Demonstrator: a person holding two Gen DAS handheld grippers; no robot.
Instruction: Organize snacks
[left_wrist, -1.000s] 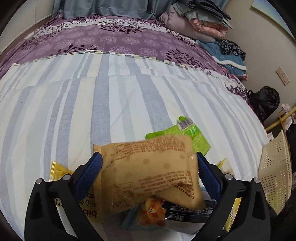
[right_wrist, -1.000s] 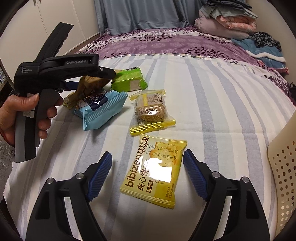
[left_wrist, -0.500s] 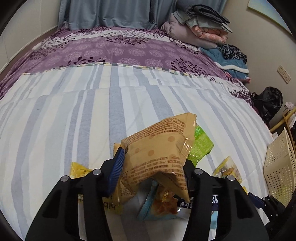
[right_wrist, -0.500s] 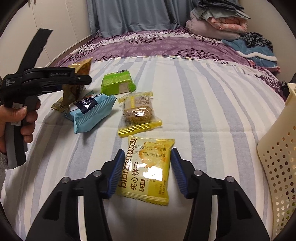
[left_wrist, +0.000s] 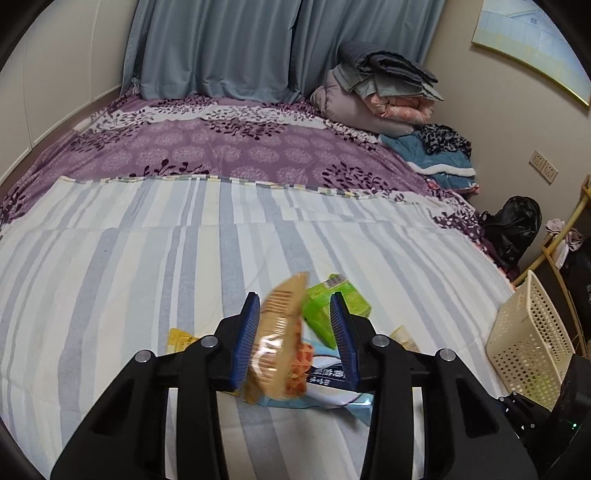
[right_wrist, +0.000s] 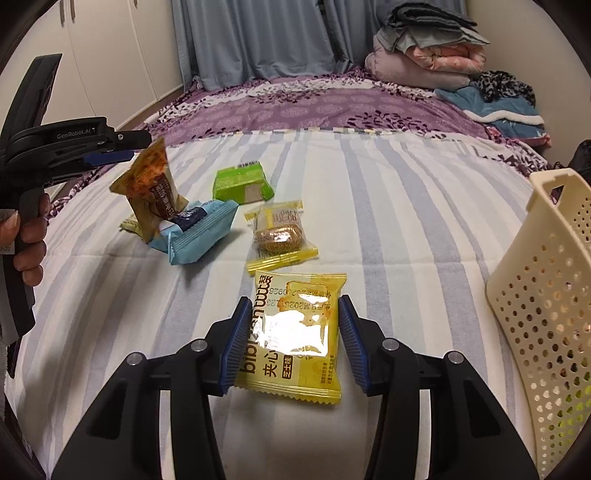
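Both grippers are clamping a snack each, left gripper (left_wrist: 295, 336) pinching the tan packet (left_wrist: 277, 354), right gripper (right_wrist: 291, 343) squeezing the yellow packet (right_wrist: 295, 332); probably both heading for the basket (right_wrist: 546, 314).

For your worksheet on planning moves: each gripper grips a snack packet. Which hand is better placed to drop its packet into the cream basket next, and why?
Right. The right gripper holds the yellow packet beside the cream basket; the left gripper, holding the brown packet, is farther away.

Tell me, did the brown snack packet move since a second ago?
Yes. The brown snack packet, pinched in the left gripper, has risen off the blue packet, which stays on the striped bed cover.
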